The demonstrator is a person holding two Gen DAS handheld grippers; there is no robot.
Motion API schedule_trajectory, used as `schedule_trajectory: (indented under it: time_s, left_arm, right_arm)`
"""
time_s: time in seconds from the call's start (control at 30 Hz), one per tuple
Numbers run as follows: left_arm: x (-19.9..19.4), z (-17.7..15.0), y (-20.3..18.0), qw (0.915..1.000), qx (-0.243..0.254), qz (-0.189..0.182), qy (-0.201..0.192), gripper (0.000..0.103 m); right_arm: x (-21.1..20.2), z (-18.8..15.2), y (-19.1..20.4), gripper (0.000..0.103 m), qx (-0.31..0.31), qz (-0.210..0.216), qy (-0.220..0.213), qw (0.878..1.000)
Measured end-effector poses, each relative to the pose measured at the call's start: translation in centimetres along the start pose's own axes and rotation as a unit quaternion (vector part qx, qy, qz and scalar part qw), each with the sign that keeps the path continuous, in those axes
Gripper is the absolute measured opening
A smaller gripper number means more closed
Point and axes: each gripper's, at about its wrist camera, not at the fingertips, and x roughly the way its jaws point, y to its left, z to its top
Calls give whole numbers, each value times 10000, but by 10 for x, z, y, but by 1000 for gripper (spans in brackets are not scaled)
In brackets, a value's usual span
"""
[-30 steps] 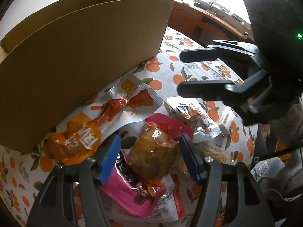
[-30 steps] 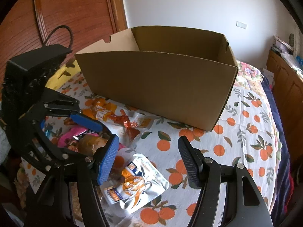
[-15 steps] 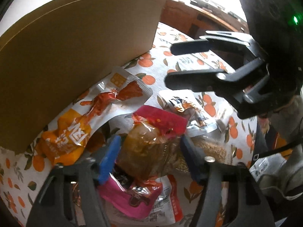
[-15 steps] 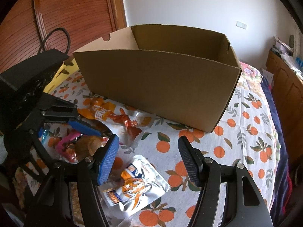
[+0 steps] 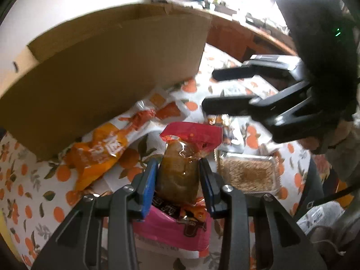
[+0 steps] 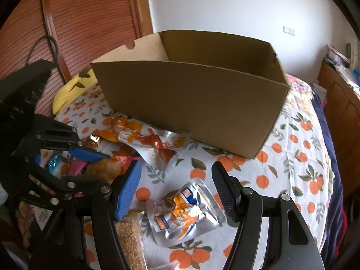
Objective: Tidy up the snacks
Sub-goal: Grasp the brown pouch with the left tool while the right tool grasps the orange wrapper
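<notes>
Between the blue pads: clear brown-filled snack pouch with a crimped red top (image 5: 180,168), upright, resting on a pink foil packet (image 5: 173,227) near the front of the pile.
Left gripper (image 5: 177,177): jaws closing on the pouch's lower body; both pads (image 5: 147,186) look to press its sides, so it appears gripped.
Right gripper (image 6: 175,184): jaws stand wide apart, nothing between them; it hovers above a silver foil sachet with orange and blue print (image 6: 180,211).
Neighbours: orange-and-white long snack bag (image 5: 105,148) lying against the box wall; clear tray of tan grain (image 5: 247,173) just right of the pouch.
Destination, judged: open brown cardboard box (image 6: 191,103), upright behind the pile, nothing visible inside from here.
Surface: white cloth printed with oranges (image 6: 292,157).
Step in hand, judged: secure the pouch, then carry it over the near wall.
Handling advice: grip firm but gentle, since the soft film may crush or slip; lift straight up so the pink packet stays behind; clear the box rim fully before releasing; keep wide of the other tool.
</notes>
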Motion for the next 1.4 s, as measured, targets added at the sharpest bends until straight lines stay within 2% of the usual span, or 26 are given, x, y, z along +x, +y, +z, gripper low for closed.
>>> schedule_trajectory:
  time_s: [0.13,0.37,0.67,0.77,0.83,1.0,1.1,1.23,1.4]
  left_arm:
    - [-21,-6,9,9992,-229,107,-294,36]
    - [-43,-28,29,9969,-521,368,-456,36]
    - [-66,-48,56,9920,-854,605,-711,36]
    - [-65,-54,62,9902,-984,629,-759,36]
    - [-66,-58,66,9895,-1045,628,-778,36]
    - [-66,-64,68,9884,-1123,621,-816,36]
    - [-68,-66,71,9874,-1180,621,-847,36]
    - [-71,-71,72,9861,-1253,641,-878,36]
    - [-71,-77,74,9856,-1311,647,-856,36]
  right_arm:
    - [9,16,8,67,-294,329,69,9990]
    - [38,42,27,72,-797,818,267,9931]
    - [86,48,43,74,-1200,777,756,9868]
    - [98,48,43,82,-1197,1043,1049,9817]
    - [104,45,48,84,-1313,1003,1321,9774]
    - [97,35,59,87,-1591,1023,1485,9706]
    - [96,33,65,80,-1774,809,1413,9706]
    - [103,43,66,80,-1711,618,1244,9754]
    - [117,46,68,76,-1808,601,1281,9733]
